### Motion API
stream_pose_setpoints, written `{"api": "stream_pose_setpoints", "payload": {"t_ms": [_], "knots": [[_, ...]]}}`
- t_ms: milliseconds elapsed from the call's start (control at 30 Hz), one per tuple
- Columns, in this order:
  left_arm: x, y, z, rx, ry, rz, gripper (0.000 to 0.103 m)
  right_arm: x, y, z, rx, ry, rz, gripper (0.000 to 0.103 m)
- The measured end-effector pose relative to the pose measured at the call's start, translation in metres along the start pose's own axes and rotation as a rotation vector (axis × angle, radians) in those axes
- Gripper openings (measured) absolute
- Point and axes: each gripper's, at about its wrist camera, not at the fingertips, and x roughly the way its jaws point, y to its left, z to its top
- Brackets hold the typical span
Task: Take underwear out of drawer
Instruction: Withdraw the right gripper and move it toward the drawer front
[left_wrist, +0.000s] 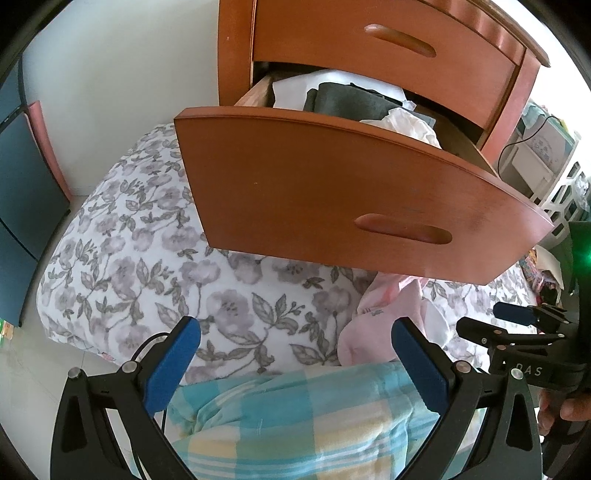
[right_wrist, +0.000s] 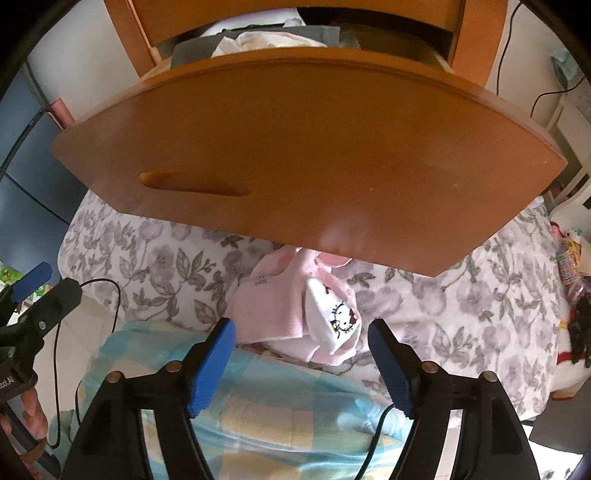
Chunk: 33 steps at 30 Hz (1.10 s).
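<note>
Taking the open drawer (left_wrist: 354, 192) as the landmark, the scene reads from its left side across to its right. Below and left of the drawer front lies the bed (left_wrist: 122, 236) with its grey flowered cover, and nearer the camera a blue and yellow checked blanket (left_wrist: 295, 413) is spread over the bed's edge. The left gripper (left_wrist: 295, 365) hovers over that blanket below the drawer front, its jaws standing wide with nothing between them, probably kept clear so the other hand can work. Inside the drawer, behind its front panel, folded clothes remain: a dark grey piece (left_wrist: 347, 99) toward the left and crumpled white cloth (left_wrist: 402, 122) to its right. Just under the drawer's lower edge, toward its right half, the pink underwear (right_wrist: 295, 310) lies on the bed cover, a cartoon cat print on its white part facing up. It is already out of the drawer, so the task's main step looks done. The right gripper (right_wrist: 301, 363) points down at it from just in front, jaws spread apart and not touching the fabric, which suggests the garment was set there deliberately, on an open patch of bed where it is easy to reach. A person's hand (left_wrist: 565, 410) holds that gripper's handle at the far right.
</note>
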Motion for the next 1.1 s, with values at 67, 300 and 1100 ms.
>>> {"api": "stream_pose_setpoints", "payload": {"t_ms": [67, 300, 1100], "knots": [[0.0, 0.001, 0.0, -0.005, -0.004, 0.001, 0.103, 0.0, -0.002, 0.0, 0.008, -0.002, -0.013, 0.086], [0.0, 0.005, 0.001, -0.023, -0.016, 0.013, 0.103, -0.002, -0.009, 0.0, 0.036, -0.019, -0.05, 0.103], [0.007, 0.015, 0.005, -0.047, -0.028, 0.014, 0.103, -0.057, -0.003, 0.016, 0.024, -0.16, -0.031, 0.103]]}}
